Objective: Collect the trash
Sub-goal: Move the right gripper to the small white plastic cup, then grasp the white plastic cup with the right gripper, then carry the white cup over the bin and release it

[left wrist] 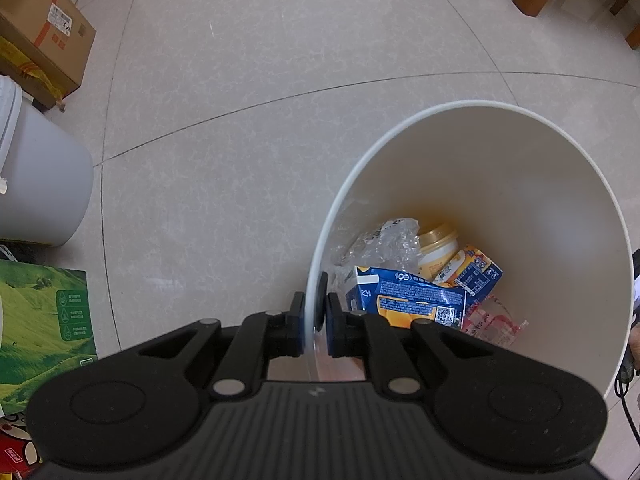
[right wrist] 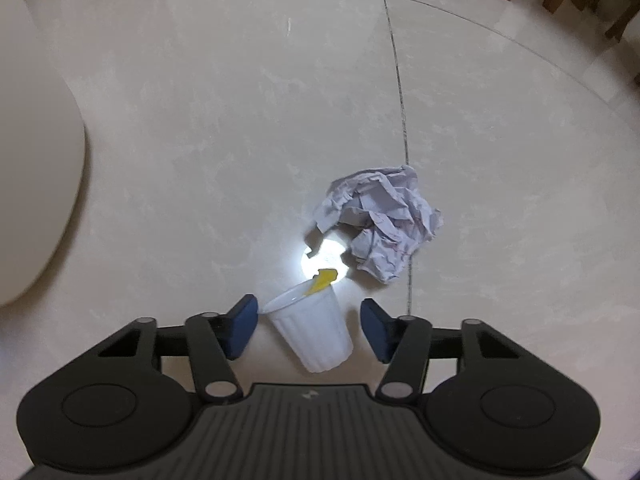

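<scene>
Two claws in play. My right claw (right wrist: 306, 324) is spread wide and grips nothing; the white ribbed cup (right wrist: 312, 326) lies tipped on its side on the floor (right wrist: 200, 120) right between the blue pads (right wrist: 242, 326), a gap on each side, not touching either. A yellow scrap (right wrist: 323, 278) sticks out at the cup's mouth. Just beyond the cup sits a crumpled paper ball (right wrist: 380, 220), faint reddish marks on it, unreadable.

My left claw (left wrist: 315, 312) is clamped tight on the near rim of the white trash bin (left wrist: 520, 184), one pad outside the wall, one inside.

Only the left wrist view shows the bin's contents: blue-orange juice carton (left wrist: 408, 300) with a QR code and small print too fine to read, a second smaller carton (left wrist: 472, 270), a yellow tub (left wrist: 438, 246), clear crinkled plastic (left wrist: 384, 240), a pink wrapper (left wrist: 492, 324). It also shows a cardboard box (left wrist: 44, 36) with a shipping label, a white bucket (left wrist: 36, 176) and a green landscape-print box (left wrist: 44, 320), icons and text illegible. Only the right wrist view shows the cup and the paper ball; the bin appears there just as a pale blurred edge at left.
</scene>
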Available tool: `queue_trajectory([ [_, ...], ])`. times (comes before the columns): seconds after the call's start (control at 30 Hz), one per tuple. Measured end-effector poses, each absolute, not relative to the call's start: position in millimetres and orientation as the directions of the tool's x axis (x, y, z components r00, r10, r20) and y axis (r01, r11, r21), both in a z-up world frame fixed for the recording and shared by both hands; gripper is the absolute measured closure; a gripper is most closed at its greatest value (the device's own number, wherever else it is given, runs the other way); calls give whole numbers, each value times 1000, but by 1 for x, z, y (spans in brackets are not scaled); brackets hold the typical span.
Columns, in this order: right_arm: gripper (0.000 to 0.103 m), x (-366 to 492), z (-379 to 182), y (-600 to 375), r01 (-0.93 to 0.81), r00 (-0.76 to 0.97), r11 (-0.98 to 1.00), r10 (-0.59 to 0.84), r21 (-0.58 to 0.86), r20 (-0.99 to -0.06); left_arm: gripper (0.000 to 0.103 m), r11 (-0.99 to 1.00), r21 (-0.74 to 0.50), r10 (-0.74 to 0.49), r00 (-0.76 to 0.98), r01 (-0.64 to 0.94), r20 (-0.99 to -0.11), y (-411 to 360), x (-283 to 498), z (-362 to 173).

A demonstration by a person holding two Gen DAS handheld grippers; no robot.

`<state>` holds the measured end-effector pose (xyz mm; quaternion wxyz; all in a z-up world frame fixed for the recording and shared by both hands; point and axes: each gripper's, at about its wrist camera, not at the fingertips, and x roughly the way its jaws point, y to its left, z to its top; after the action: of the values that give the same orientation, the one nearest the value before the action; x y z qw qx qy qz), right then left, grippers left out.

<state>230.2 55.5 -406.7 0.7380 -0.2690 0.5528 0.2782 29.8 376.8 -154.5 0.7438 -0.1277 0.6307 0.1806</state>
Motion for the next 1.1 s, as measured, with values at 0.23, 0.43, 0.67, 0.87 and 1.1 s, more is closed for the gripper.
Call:
queue_trajectory([
  [0.23, 49, 233, -398, 44, -678, 231, 731, 107, -81, -967, 95, 902, 38, 107, 139, -430, -984, 376, 30, -155],
  [0.43, 49, 234, -360, 36, -683, 239, 727, 125, -75, -963, 95, 901, 32, 102, 141, -432, -985, 377, 29, -155],
  [0.67, 49, 226, -275, 35, -737, 260, 672, 181, -74, -948, 95, 903, 35, 104, 139, -429, -985, 377, 29, -155],
  [0.87, 49, 203, -183, 47, -796, 283, 603, 305, -46, -909, 95, 904, 39, 109, 140, -426, -984, 376, 29, -155],
  [1.1, 49, 171, -94, 84, -877, 249, 481, 487, 19, -837, 95, 905, 47, 116, 139, -423, -983, 375, 29, -155],
])
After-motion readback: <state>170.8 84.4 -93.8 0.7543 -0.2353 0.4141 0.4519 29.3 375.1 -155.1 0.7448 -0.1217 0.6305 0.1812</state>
